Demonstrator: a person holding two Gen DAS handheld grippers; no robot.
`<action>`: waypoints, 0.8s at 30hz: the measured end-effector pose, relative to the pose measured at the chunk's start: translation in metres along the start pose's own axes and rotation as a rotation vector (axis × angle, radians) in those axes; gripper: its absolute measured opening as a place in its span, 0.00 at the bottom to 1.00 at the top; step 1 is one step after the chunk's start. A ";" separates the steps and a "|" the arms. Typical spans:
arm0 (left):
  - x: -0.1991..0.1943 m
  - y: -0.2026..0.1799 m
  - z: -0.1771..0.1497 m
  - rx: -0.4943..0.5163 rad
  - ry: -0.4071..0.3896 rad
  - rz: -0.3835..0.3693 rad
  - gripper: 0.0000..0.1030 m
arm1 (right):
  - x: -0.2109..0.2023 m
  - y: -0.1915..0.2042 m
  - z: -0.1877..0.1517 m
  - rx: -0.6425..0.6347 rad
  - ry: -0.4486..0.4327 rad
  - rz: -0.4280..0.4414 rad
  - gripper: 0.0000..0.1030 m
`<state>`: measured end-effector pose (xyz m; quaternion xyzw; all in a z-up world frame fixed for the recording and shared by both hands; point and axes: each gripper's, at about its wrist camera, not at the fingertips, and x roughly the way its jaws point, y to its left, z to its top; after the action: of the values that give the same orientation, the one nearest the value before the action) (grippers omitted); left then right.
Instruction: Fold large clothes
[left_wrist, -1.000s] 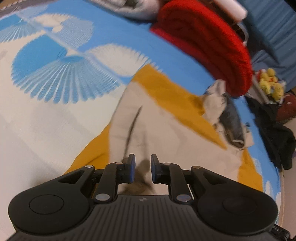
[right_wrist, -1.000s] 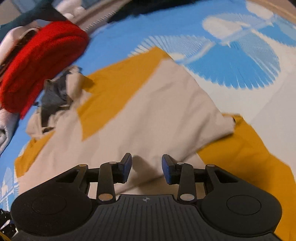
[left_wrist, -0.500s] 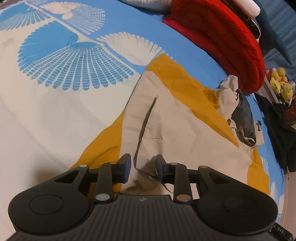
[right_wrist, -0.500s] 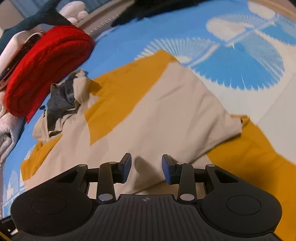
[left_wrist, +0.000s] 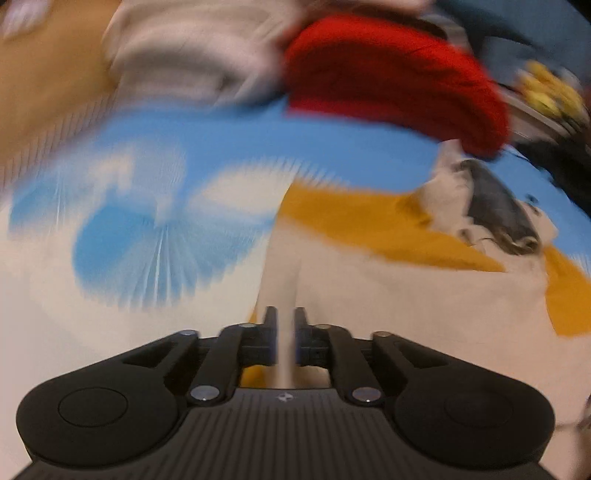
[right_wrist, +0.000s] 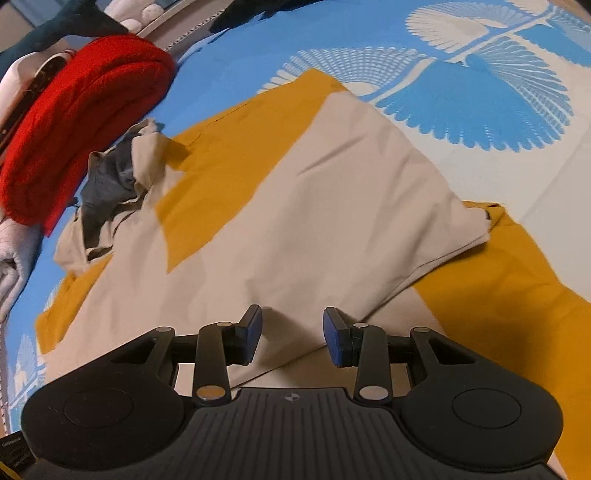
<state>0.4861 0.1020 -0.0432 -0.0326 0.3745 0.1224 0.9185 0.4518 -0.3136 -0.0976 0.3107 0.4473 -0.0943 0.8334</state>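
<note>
1. Since the earlier frames, the left gripper (left_wrist: 285, 334) has swung its view up toward the far pile, and its jaws have just been closing; they now stand nearly together, pinching a thin ridge of the beige fabric of the garment (left_wrist: 388, 295) that rises between them.
2. Over that same stretch the right gripper (right_wrist: 291, 338) has barely shifted. Its jaws are spread, with the garment's fabric lying beneath the gap and neither pad seen pressing on it.
3. Just ahead of both grippers, the beige and mustard garment lies spread on the bed (right_wrist: 546, 192), over the blue and white fan-print cover. One beige panel is folded across the mustard part, and its collar (right_wrist: 110, 184) is crumpled at the far end.
4. Soft, light and limp by my reading, it will sag and drag rather than hold shape. Best taken at an edge or corner, through both layers, so the fold travels as one.
5. Farther off, a red knit bundle (right_wrist: 81, 140) sits among pale clothes (left_wrist: 192, 55) at the bed's far side.
</note>
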 end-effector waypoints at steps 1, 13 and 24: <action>-0.003 -0.002 0.001 0.006 -0.014 -0.051 0.21 | -0.001 0.001 0.000 -0.003 -0.009 0.000 0.37; 0.032 -0.006 -0.015 -0.073 0.270 -0.180 0.33 | -0.004 0.007 0.002 -0.022 -0.020 0.015 0.38; -0.039 -0.035 0.000 0.014 0.063 -0.213 0.49 | -0.076 0.031 0.008 -0.252 -0.239 0.035 0.38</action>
<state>0.4683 0.0608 -0.0170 -0.0699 0.3986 0.0205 0.9142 0.4265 -0.3027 -0.0198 0.1982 0.3480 -0.0594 0.9144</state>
